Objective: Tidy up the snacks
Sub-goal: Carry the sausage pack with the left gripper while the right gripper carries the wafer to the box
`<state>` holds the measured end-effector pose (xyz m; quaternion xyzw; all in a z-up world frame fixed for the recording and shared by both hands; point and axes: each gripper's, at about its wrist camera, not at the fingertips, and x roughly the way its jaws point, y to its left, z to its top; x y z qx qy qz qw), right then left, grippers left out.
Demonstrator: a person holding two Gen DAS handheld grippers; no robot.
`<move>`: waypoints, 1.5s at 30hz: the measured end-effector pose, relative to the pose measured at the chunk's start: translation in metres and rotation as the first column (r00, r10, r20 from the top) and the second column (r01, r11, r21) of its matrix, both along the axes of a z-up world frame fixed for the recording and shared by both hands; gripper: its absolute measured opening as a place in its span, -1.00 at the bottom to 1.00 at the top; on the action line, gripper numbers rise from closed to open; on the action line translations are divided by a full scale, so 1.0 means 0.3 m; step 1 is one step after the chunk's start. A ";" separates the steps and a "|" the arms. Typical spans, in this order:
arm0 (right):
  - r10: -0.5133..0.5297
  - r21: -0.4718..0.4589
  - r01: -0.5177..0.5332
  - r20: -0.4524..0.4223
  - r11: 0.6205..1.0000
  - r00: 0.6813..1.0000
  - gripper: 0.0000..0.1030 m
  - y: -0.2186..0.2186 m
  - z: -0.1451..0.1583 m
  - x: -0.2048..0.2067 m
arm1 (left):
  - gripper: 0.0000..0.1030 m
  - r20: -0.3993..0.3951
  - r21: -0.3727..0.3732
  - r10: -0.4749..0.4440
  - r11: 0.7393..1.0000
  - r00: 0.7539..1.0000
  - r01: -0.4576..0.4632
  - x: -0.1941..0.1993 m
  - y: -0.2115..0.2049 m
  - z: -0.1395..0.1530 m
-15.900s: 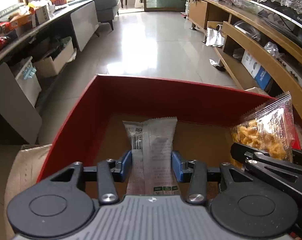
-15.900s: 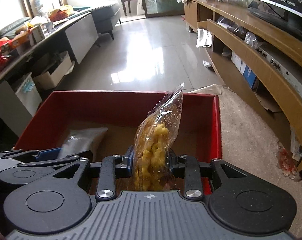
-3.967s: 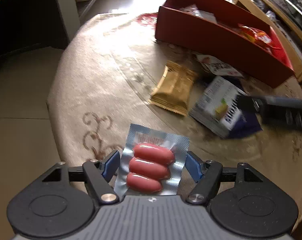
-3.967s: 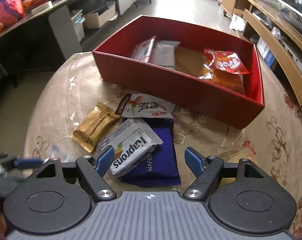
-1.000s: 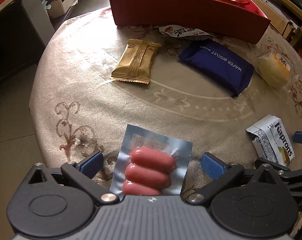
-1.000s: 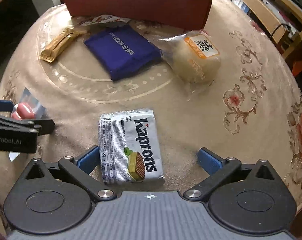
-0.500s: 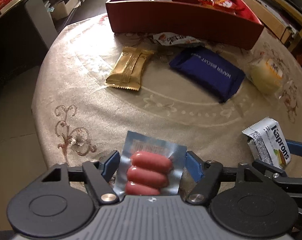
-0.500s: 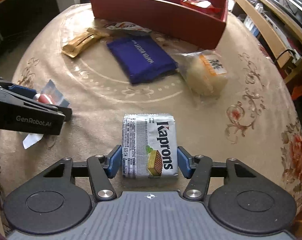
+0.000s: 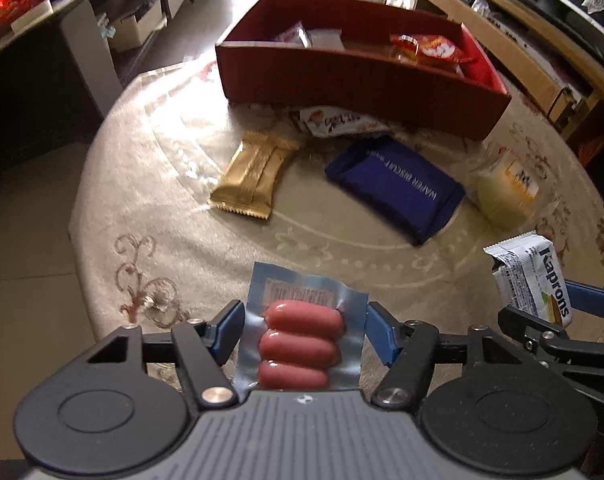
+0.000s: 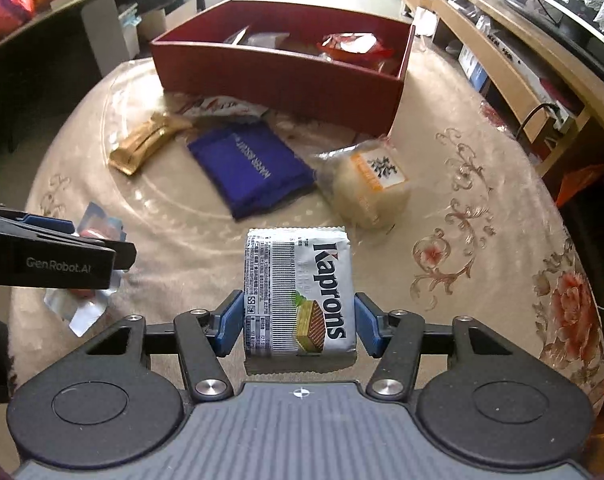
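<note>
Left gripper (image 9: 304,330) pinches the sausage pack (image 9: 302,332) by its foil edges; its jaws have just been closing. Long axis of the pack runs away from the camera, printed label end forward, the three sausages lying crosswise. Right gripper (image 10: 299,322) pinches the Kaprons wafer pack (image 10: 299,294) on both sides, long axis along the fingers, lettering reading toward the camera. Both packs sit clear of the round table (image 10: 462,184), which carries a beige cloth with floral scrollwork. On the cloth: gold wrapper bar (image 9: 255,174), blue wafer biscuit pack (image 9: 398,188), clear-wrapped pale cake (image 10: 366,184), a white pouch (image 9: 338,120) touching the red box (image 9: 362,80). The box holds a red snack bag (image 9: 430,50) and pale packets. Room: tiled floor, wooden shelving at right, dark counter at left. Versus one second ago: both grippers were spread wide around packs lying flat; now both are clamped and raised, and the box appears closer.
</note>
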<state>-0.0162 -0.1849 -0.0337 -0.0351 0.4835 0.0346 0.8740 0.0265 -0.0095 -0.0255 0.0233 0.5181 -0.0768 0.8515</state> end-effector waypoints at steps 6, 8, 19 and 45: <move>-0.007 0.029 0.005 0.042 1.000 0.999 0.26 -0.005 0.044 0.007 | 0.25 0.036 -0.034 -0.015 0.999 0.999 0.016 0.022 -0.018 0.062; -0.015 0.028 0.014 0.050 1.000 0.999 0.26 -0.018 0.051 0.019 | 0.25 0.045 -0.055 -0.020 0.998 0.999 0.023 0.044 -0.028 0.073; -0.116 0.063 0.112 0.073 0.992 0.991 0.26 -0.097 0.083 0.128 | 0.25 0.073 -0.168 -0.023 0.985 0.997 0.035 0.153 -0.066 0.121; -0.166 0.104 0.150 0.172 0.983 0.971 0.26 -0.117 0.166 0.543 | 0.25 0.174 -0.199 0.059 0.980 0.983 -0.024 0.583 -0.149 0.219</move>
